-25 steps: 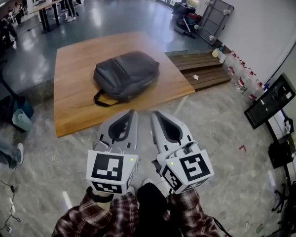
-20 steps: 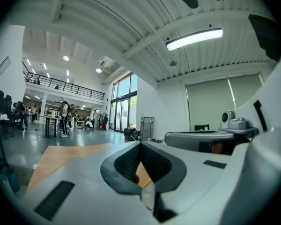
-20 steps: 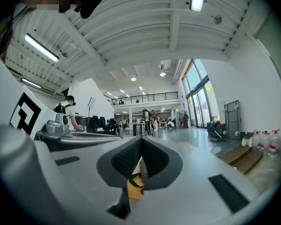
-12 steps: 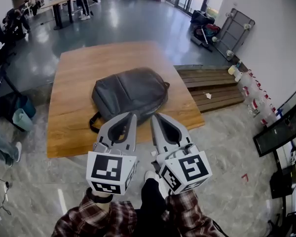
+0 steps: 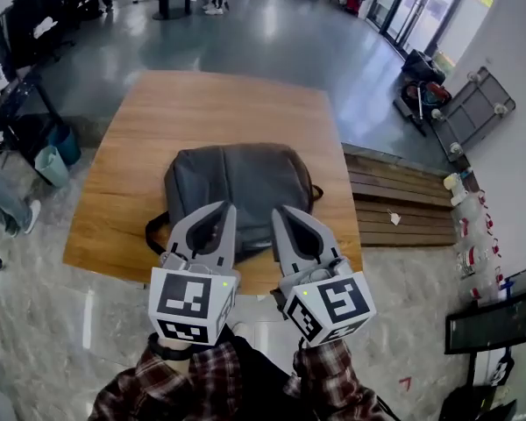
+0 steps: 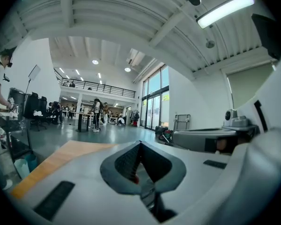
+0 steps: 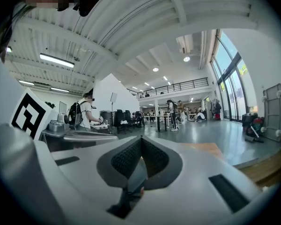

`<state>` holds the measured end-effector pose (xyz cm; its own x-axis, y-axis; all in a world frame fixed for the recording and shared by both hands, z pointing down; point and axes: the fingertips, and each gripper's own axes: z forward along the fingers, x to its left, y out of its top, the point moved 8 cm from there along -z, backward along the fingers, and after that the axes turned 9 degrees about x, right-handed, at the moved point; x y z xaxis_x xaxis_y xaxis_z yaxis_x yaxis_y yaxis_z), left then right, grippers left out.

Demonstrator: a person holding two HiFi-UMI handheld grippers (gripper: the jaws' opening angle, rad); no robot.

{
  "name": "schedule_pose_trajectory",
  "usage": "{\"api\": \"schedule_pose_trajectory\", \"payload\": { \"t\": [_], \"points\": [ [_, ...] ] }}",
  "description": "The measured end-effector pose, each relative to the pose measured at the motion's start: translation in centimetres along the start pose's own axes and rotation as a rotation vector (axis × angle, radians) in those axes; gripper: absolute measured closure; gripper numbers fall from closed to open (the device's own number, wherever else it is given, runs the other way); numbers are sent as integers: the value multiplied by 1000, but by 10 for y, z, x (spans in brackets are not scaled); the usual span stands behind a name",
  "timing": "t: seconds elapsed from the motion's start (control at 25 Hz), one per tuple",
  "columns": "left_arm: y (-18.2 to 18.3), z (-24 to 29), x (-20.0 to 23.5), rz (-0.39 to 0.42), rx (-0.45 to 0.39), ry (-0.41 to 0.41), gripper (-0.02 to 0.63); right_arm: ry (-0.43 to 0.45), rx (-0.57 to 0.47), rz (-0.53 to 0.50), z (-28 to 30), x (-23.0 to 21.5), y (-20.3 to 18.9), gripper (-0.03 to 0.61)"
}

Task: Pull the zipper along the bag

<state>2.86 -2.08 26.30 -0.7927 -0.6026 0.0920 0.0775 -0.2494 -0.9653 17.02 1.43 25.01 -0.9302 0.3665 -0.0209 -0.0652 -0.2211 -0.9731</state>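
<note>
Bag (image 5: 237, 187), a dark grey backpack, lies flat near the middle of a wooden counter (image 5: 202, 103), closer to its near edge. A strap loop (image 5: 155, 229) curls out at the bag's near left corner. Its zipper is too small to make out from the head view.

The left gripper (image 5: 227, 207) and the right gripper (image 5: 279, 210) are held side by side in front of the person's plaid sleeves (image 5: 202, 388). They sit above the counter's near edge, and in the head view their tips overlap the bag's near side and hide it. Whether they touch the bag cannot be told.

In the left gripper view the fingers (image 6: 124, 161) are pressed together at the tip with nothing between them. The right gripper view shows its fingers (image 7: 154, 156) pressed together the same way. Both gripper views look out level across the hall and catch only a strip of counter, not the bag.

To the right of the counter is a slatted wooden platform (image 5: 394, 204), and beyond it a metal cart frame (image 5: 469, 112) stands against the wall. Clear bottles (image 5: 478, 253) line the wall, and a black monitor (image 5: 495, 323) is nearer the person. A teal bin (image 5: 51, 165) stands on the floor to the counter's left.
</note>
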Motion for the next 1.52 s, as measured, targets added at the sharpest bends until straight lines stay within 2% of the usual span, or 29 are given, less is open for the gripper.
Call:
{"api": "schedule_pose_trajectory", "payload": {
  "t": [0.24,0.56,0.84,0.96,1.08,1.2,1.36,1.52],
  "points": [
    [-7,35,32,-33,65,65,606,68,41,45,51,-22,-8,571],
    [-5,84,66,-28,105,63,606,68,68,69,115,-44,-9,571],
    [-23,125,83,-59,202,61,606,61,148,90,153,-73,-26,571],
    [-33,135,88,-85,243,72,606,89,186,85,164,-81,-33,571],
    [-53,149,92,-112,322,74,606,161,268,38,176,-85,-47,571],
    [-84,168,98,-133,442,76,606,235,391,-24,193,-90,-71,571],
    [-130,190,104,-177,600,57,606,291,547,-89,212,-96,-115,571],
    [-167,203,113,-251,706,41,606,339,633,-99,227,-97,-150,571]
  ]
}}
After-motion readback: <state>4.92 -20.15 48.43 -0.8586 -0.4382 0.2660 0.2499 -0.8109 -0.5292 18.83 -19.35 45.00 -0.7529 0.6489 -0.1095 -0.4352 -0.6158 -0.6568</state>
